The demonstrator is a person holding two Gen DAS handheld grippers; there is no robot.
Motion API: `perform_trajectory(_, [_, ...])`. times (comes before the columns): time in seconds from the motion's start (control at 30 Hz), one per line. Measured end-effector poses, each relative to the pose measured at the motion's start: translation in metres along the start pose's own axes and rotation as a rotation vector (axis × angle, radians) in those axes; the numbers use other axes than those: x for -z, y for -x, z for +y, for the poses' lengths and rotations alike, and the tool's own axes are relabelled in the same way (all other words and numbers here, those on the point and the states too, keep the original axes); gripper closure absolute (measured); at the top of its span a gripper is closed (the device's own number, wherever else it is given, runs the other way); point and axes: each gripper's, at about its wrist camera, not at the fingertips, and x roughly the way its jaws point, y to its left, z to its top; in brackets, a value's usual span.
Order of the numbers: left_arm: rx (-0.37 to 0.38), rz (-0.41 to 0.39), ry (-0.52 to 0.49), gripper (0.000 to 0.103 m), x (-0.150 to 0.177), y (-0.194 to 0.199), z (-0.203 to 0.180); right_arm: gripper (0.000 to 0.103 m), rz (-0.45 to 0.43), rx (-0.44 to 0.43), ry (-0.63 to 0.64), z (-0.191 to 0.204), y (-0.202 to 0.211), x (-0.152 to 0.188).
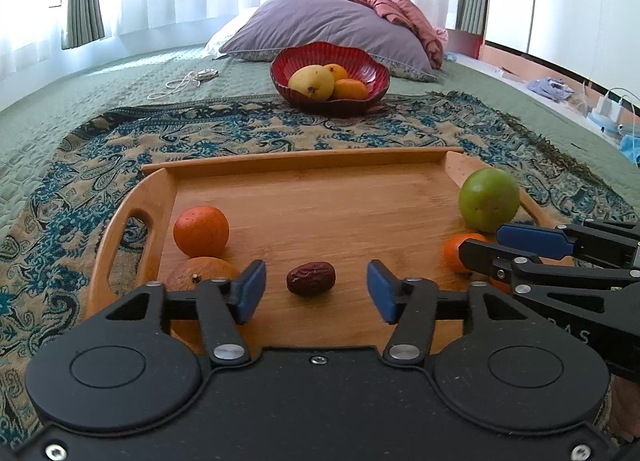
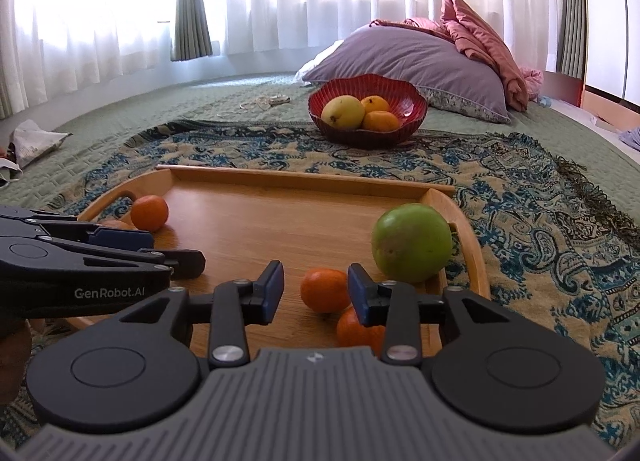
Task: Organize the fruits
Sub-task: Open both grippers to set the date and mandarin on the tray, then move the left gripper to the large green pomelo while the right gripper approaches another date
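- Nearest of all sits the left gripper (image 1: 316, 289), jaws apart and gripping nothing, with the brown date (image 1: 311, 278) lying on the wood right between its blue pads, near the tray's near edge.
- Just beside it the right gripper (image 2: 315, 288) is also spread and empty — a small mandarin (image 2: 325, 290) rests between its fingers, and a second mandarin (image 2: 358, 331) peeks out lower down, partly hidden behind the right-hand finger.
- Both tools hover low over the wooden tray (image 1: 304, 163), which lies on a patterned throw (image 1: 224, 133) spread across the green bedcover.
- By the tray's right rim stands the green apple (image 2: 412, 243), close to the two mandarins but, as far as I can tell, not pressed against them.
- At the left side, by the handle, an orange (image 1: 201, 231) sits just behind a paler, duller orange (image 1: 202, 271); whether they touch I cannot say.
- Beyond the tray's far edge, well apart, the red bowl (image 1: 374, 75) already holds a yellow mango (image 1: 311, 81) and two small orange fruits, in front of a lilac pillow (image 1: 320, 21).
- My reading: the sorting is partway done — this looks like the reach-and-grasp step.
- Next, each gripper would need to close gently on its fruit, squarely enough that it does not roll out, then lift clear of the rim and carry to the bowl.
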Motion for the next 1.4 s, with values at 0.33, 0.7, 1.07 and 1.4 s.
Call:
perform_trajectory(0.33, [0.024,-0.031,-0.012,0.025,0.015,0.032,-0.007,0.034,-0.063,-0.012,0.011,-0.001,0.033,0.011])
perform_trajectory(0.7, [0.082,-0.035,0.033,0.013,0.041,0.065,-0.006,0.019,-0.106,0.001,0.064,-0.011,0.069,0.032])
perform_trajectory(1.07, [0.146,-0.033,-0.003,0.006,0.061,0.083,-0.020,0.014,-0.101,0.000,0.144,-0.008,0.084,0.057])
perform_trajectory(1.4, [0.191,-0.011,0.010,0.006,0.072,0.089,-0.025,0.011,-0.089,-0.003,0.234,-0.003,0.090,0.075])
